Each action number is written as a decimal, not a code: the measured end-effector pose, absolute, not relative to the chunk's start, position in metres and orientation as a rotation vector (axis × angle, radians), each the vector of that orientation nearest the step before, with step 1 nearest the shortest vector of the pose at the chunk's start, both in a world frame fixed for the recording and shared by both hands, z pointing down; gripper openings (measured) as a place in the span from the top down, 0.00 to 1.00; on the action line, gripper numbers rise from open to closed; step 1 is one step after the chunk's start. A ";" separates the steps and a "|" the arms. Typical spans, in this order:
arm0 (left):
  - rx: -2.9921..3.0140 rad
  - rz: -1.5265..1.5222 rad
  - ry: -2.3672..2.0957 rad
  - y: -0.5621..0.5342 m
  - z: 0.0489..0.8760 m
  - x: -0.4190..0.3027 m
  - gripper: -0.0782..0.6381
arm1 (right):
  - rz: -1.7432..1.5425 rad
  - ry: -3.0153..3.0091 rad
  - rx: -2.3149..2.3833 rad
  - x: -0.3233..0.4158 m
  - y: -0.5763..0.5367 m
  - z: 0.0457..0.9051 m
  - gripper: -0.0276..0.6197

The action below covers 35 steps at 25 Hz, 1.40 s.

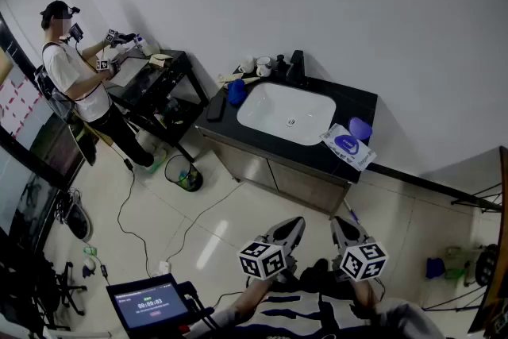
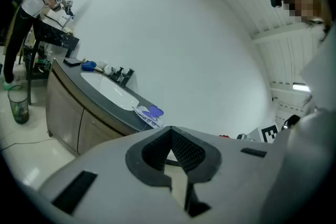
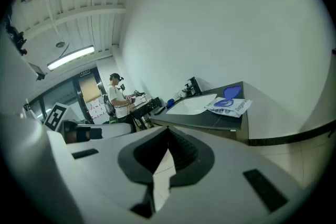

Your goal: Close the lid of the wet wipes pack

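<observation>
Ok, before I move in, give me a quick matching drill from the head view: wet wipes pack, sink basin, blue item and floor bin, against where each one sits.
Things:
1. wet wipes pack
2. sink basin
3. blue item
4. bin

Places:
A. on the floor, left of the cabinet
B. at the right end of the counter, lid flipped open
C. set into the middle of the counter
D. on the counter, just left of the sink basin

Pairs: 1-B, 2-C, 3-D, 4-A.
</observation>
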<state>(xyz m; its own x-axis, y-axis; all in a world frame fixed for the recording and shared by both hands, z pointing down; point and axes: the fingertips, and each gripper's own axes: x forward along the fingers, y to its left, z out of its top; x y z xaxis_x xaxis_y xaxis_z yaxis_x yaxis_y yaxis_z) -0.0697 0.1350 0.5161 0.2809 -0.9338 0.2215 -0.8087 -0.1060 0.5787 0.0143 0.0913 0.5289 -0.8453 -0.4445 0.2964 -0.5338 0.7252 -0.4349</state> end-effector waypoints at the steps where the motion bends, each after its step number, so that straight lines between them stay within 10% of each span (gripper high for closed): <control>1: 1.947 -0.271 -1.562 0.129 0.508 -0.068 0.89 | 0.771 -2.756 0.788 0.017 0.085 0.522 0.96; 35: 2.089 0.156 -1.191 -0.190 0.592 -0.120 0.89 | 0.992 -2.564 1.273 0.006 -0.196 0.574 0.96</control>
